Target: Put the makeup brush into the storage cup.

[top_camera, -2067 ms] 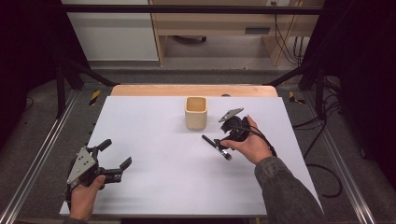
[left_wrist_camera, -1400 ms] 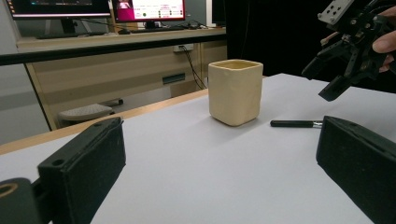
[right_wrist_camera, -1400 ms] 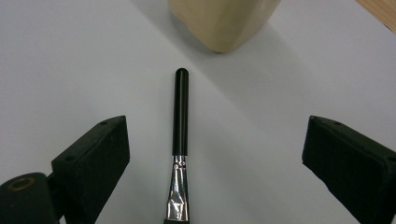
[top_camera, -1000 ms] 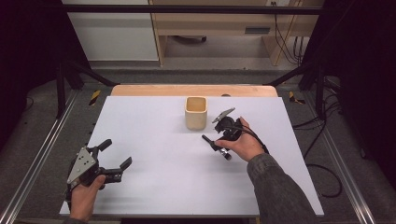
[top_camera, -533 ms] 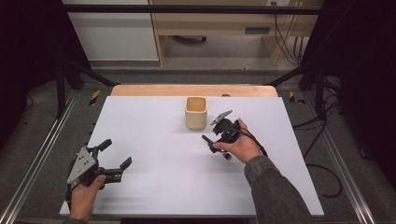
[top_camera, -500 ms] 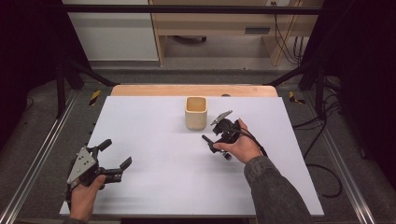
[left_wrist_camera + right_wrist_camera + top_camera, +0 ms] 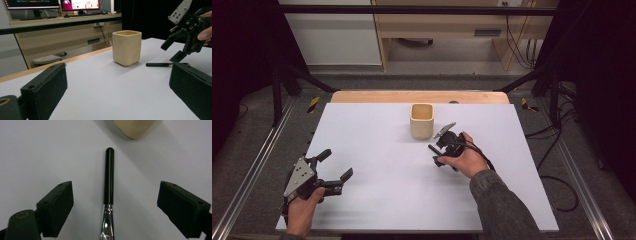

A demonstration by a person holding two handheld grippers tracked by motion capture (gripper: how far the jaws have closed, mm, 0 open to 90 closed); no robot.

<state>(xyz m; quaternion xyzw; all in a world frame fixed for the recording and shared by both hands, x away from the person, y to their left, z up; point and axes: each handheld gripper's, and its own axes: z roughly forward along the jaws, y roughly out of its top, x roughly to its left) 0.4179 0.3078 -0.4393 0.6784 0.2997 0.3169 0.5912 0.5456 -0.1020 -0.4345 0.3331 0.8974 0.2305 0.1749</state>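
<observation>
- Brush (image 7: 109, 176) lies flat on the white tabletop (image 7: 382, 150) just beside the beige cup (image 7: 421, 121); its black handle runs straight ahead between the right claw (image 7: 125, 207) jaws
- Right claw's jaws have just been closing, not yet touching it; left claw (image 7: 334, 170) open, empty, well apart

We find no text, label, brand, number or sign that we can read. In the left gripper view two monitors (image 7: 52, 3) stand lit on the desk (image 7: 62, 21) behind the worktop; their screens carry rows of small bright patches and lines, but these are too small and too blurred for us to make out a single letter or figure. The black and yellow striped markers (image 7: 313, 103) on the floor beside the worktop, which we see in the high view, bear stripes and no lettering that we can tell.
</observation>
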